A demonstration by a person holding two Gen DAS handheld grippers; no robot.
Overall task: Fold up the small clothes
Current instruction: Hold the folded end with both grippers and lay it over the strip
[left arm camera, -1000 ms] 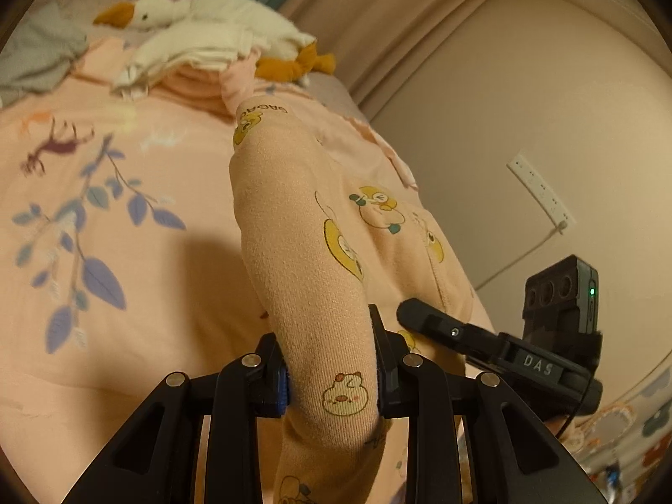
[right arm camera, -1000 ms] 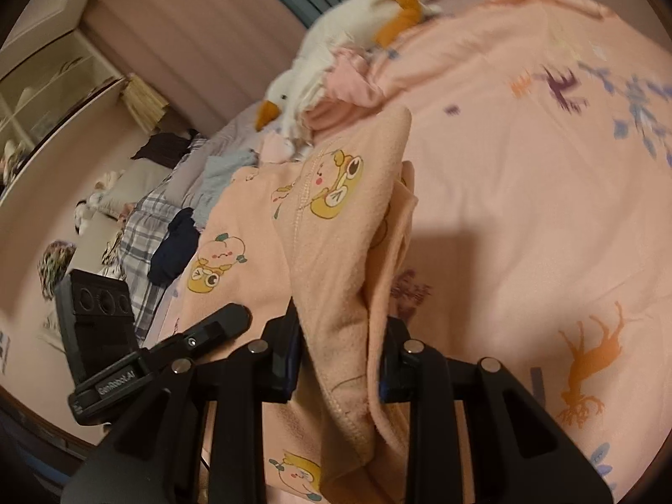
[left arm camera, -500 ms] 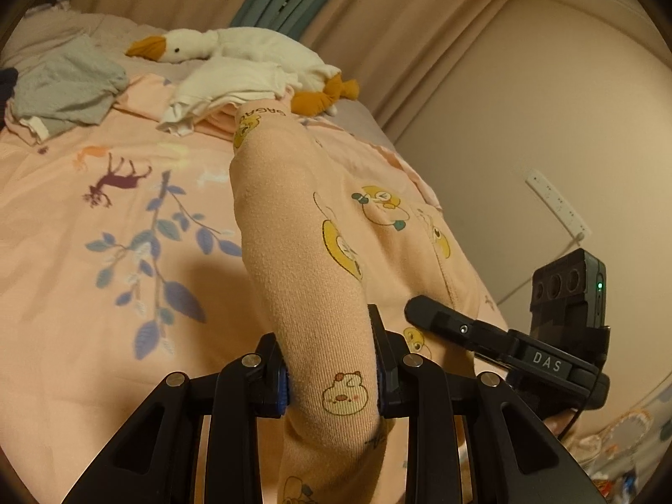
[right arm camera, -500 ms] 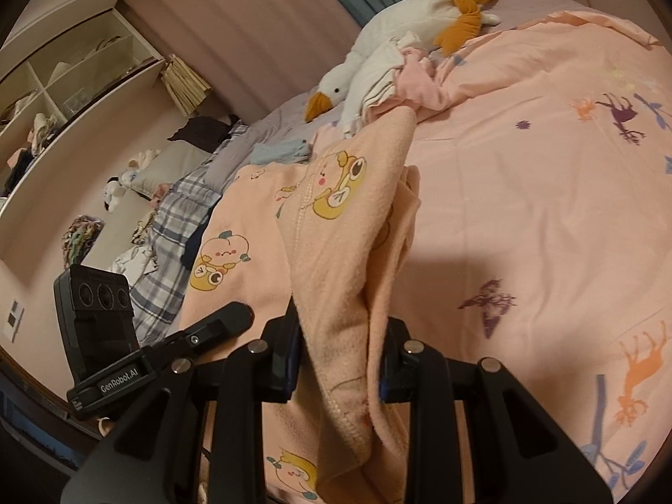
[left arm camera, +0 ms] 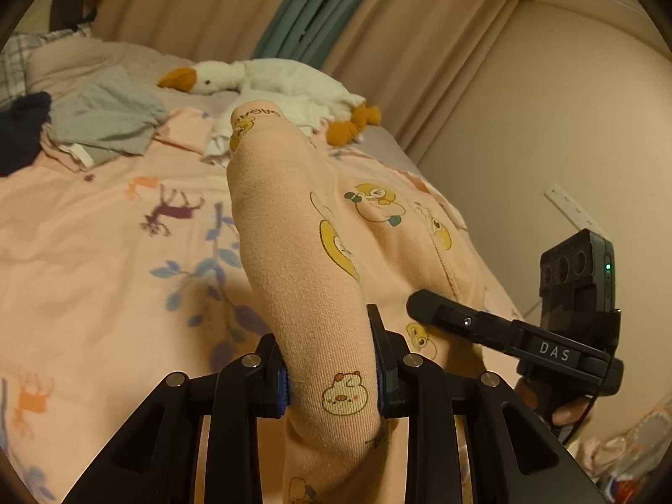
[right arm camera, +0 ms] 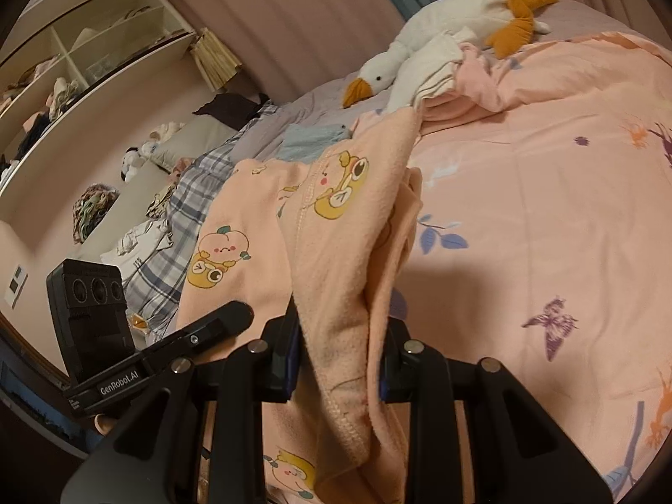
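Left wrist view: my left tool (left arm camera: 332, 371) is clenched on a thick fold of the peach baby garment (left arm camera: 336, 252), blue pads pressing the cloth from both sides.
Right wrist view: my right tool (right arm camera: 340, 361) is clamped on another bunched edge of the same garment (right arm camera: 332, 260), its fleecy inner face turned toward the camera.
Garment position: lifted off the bed and stretched between my two tools, cartoon-animal print up (its far end droops toward the bedspread; I cannot tell whether it touches).
Bed: pink bedspread (left arm camera: 105, 252) with deer and leaf prints lies bare beneath the garment.
Nearby: a plush goose (left arm camera: 269, 80) lies at the far side of the bed, a crumpled grey garment (left arm camera: 105, 122) beside it, both well apart from my tools.
Step in hand: I judge this as carrying the piece out over the bedspread to lay it flat before folding.
Risk, slipping: each tool holds a rolled wad, not a flat hem, so a tug could pull one layer free and drop that side.
Risk, crooked lay: if my hands come down unevenly, the cloth would land twisted or doubled on itself.
Risk, snagging: a low far end dragging could wrinkle the bedspread.
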